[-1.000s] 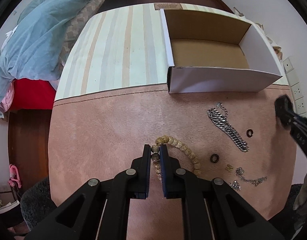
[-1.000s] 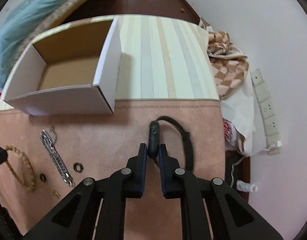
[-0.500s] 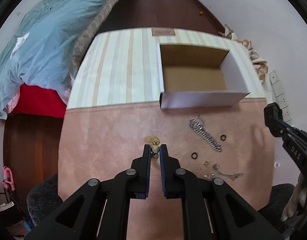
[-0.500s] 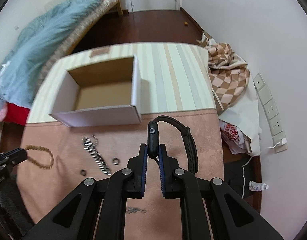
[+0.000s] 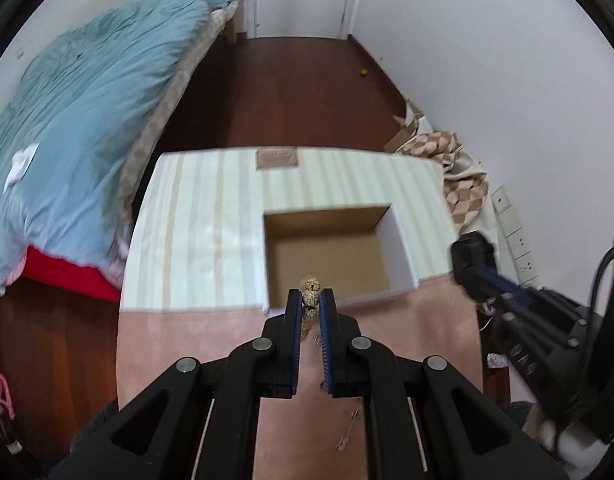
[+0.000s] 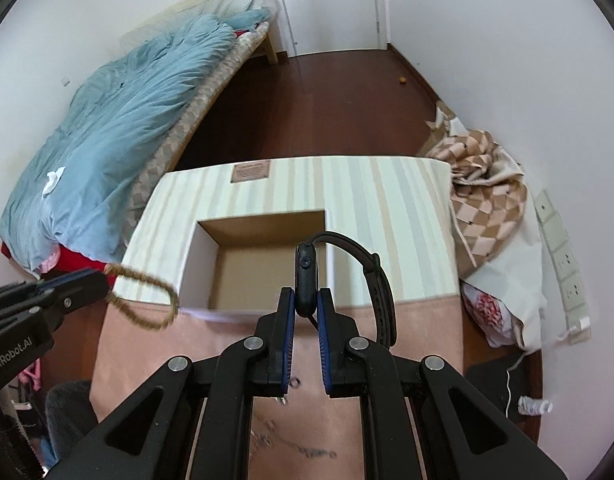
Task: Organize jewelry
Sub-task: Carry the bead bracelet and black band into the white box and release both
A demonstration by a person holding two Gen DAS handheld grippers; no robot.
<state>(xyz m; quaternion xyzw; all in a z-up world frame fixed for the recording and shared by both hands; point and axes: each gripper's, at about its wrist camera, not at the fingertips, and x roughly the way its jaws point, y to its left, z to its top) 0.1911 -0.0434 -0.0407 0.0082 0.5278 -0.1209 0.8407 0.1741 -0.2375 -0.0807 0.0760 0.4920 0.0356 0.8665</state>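
Black left gripper (image 5: 311,300) pinches speckled beaded bracelet (image 6: 147,300); right gripper (image 6: 305,304) clamps black wristwatch (image 6: 305,280). Carry both over open cardboard box (image 6: 267,272), lower inside, then release.

You are seeing the open box (image 6: 267,264) sitting mid-frame on the table (image 6: 407,328). The bed (image 6: 119,120) is lying upper left, the folded blanket (image 6: 487,208) at the right.

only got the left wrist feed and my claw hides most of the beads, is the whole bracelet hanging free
observer: yes, the right wrist view shows the bead bracelet dangling as an open loop from the left claw; it looks lifted off the pink cloth.
operator: what's the right claw got
observer: the right claw is shut on a black watch, with its strap arching off to the right.
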